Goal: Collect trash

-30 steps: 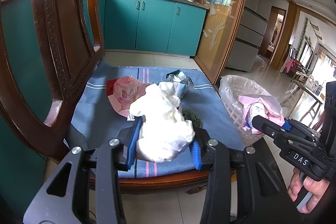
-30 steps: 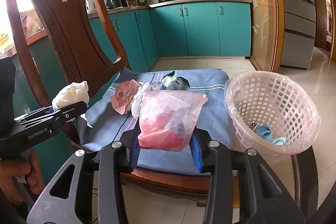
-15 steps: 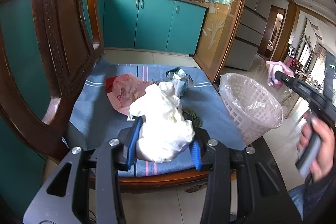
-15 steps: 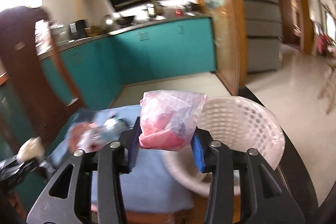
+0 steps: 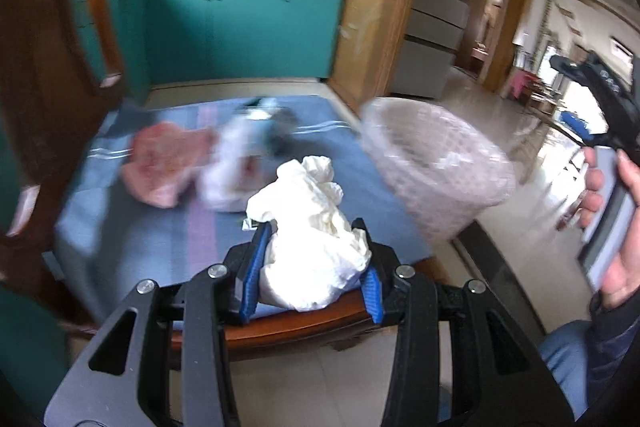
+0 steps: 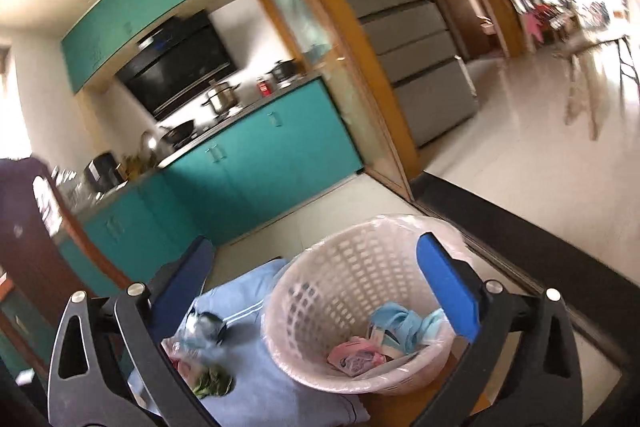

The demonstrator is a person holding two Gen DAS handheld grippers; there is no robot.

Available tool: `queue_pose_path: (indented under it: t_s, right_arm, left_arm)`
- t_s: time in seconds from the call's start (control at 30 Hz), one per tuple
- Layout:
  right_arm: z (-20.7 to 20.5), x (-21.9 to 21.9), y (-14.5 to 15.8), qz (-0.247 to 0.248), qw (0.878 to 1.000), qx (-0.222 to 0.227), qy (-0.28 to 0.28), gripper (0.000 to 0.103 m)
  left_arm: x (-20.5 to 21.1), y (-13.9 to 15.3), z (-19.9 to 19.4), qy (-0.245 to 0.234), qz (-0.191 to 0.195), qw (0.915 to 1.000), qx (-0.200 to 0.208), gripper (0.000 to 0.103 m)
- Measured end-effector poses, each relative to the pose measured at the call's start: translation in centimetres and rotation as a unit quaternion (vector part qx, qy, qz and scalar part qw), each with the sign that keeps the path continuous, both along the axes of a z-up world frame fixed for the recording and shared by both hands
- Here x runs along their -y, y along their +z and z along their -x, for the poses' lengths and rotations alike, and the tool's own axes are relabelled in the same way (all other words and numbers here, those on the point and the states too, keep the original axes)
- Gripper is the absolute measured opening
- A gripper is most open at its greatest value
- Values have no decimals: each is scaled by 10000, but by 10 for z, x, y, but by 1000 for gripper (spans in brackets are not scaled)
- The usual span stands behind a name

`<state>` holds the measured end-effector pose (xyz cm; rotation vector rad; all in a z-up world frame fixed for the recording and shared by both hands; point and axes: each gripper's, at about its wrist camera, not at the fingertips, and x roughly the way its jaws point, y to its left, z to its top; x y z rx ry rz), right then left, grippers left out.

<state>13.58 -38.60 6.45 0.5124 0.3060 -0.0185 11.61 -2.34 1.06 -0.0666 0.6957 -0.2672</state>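
Observation:
In the left wrist view my left gripper (image 5: 314, 251) is shut on a crumpled white paper wad (image 5: 308, 211), held over the front edge of the chair's blue cushion (image 5: 132, 239). A pink bag (image 5: 164, 163), a white plastic bag (image 5: 228, 167) and a dark wrapper (image 5: 280, 131) lie blurred on the cushion. The white lattice basket (image 5: 436, 163) stands to the right. My right gripper (image 6: 314, 247) hangs tilted above the basket (image 6: 320, 287), its jaws opening with nothing between them. A pink bag (image 6: 352, 355) and blue scraps (image 6: 404, 323) lie inside the basket.
The carved wooden chair back (image 5: 48, 75) rises at the left. Teal kitchen cabinets (image 5: 244, 31) stand behind, a wood-framed glass partition (image 5: 372, 7) and a fridge (image 6: 404, 27) to the right. A hand (image 5: 612, 227) holds the right tool. Green scrap (image 6: 212, 383) and a silver wrapper (image 6: 204, 327) lie on the cushion.
The right gripper swung from the chair to above the basket, rolled and opened; the pink bag left its jaws and now lies in the basket. The left gripper shifted toward the basket with the wad.

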Motion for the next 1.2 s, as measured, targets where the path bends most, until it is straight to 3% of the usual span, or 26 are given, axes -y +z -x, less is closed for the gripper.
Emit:
queue_pose_path:
  t_s: [0.17,0.23,0.27,0.3,0.37,0.47,0.6,0.7,0.87,0.97,1.03,1.2]
  right_arm:
    - [-1,19,-7,-317,9988,-29,-359,99]
    - [-5,20,-7,-370,9984,-42,-424,99]
    - [-4,24,-7,-407,9982,-54,-432,99]
    - [-5,26,-8,-443,9981,-85,-426,99]
    - [-7,25,-9,-461,9981,-146,-377,99]
    - [-9,16,-8,-344,9991,-221,-137,99]
    - [-14,-16,-6,-4,9987,-350,361,99]
    - [-16,-60,-11,408,9925,-563,1005,99]
    - [2,-131,-16,1054,9763,-620,1783,99]
    - [16,-163,-21,1443,9676,-572,1992,99]
    - [19,-174,-23,1549,9643,-579,2070,99]
    - [20,-177,-26,1566,9644,-595,2045,99]
  left_arm:
    - [86,29,-49,-829,55,9964,155,43]
    - [125,42,-83,-1178,266,9926,150,59]
    - [145,44,-103,-1308,248,9910,111,86]
    - [152,43,-113,-1219,136,9924,137,94]
    - [157,34,-129,-765,-153,9969,35,94]
    - [127,25,-115,-559,40,9983,-148,94]
    - [62,28,-65,-62,-244,9995,206,98]
    - [3,29,-22,454,-239,9982,312,99]
    - [-68,15,18,1155,175,9926,332,99]
    - [-79,4,15,1202,145,9926,114,99]
    - [-75,6,15,1002,90,9947,203,99]
    - [-75,4,19,899,133,9957,184,99]
